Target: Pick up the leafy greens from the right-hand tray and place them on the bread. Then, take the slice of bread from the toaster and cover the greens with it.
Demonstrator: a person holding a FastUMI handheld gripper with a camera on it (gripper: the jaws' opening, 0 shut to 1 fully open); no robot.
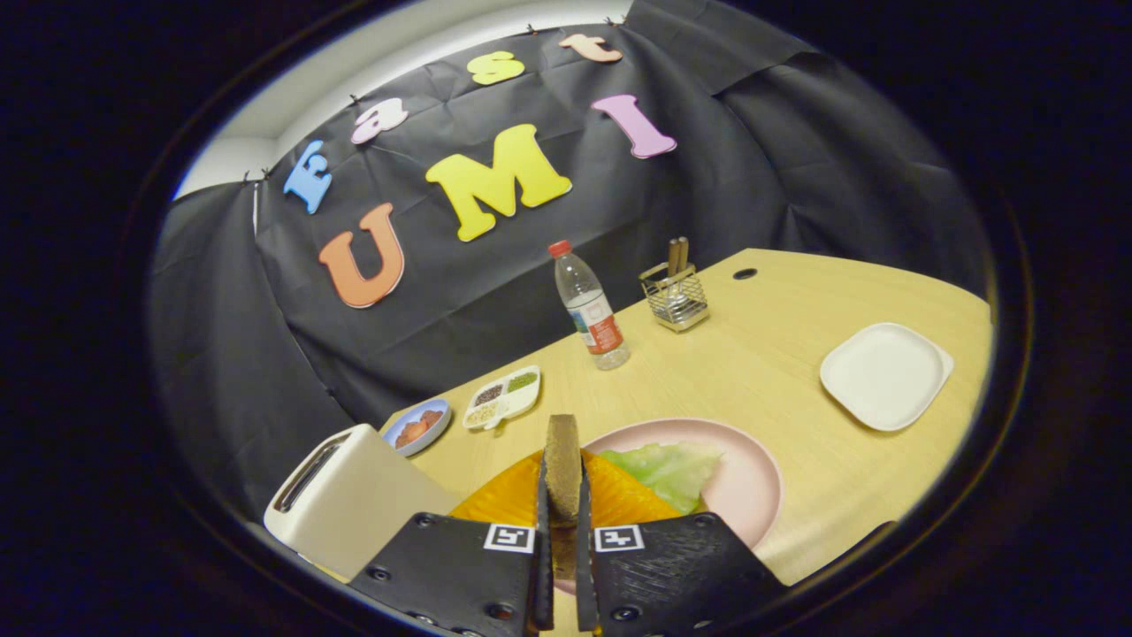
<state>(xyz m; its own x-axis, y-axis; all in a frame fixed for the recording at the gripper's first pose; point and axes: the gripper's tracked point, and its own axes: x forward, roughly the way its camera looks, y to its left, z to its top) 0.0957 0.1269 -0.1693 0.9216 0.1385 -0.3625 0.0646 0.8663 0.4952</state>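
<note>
My gripper [562,495] is shut on a brown slice of bread [562,460], held edge-on and upright between both fingers. Just beyond the fingers lies a pink plate [752,482]. On it rest an orange-yellow bread slice [619,495] and a pale green leafy piece [672,469], which overlaps the orange slice's right side. The white toaster [354,500] stands to the left of the fingers, with its slot facing up.
A white square tray [886,373] sits at the right on the wooden table [778,354]. Farther back stand a water bottle [591,305], a wire utensil holder [676,296], a divided condiment dish [504,396] and a small blue bowl [417,425].
</note>
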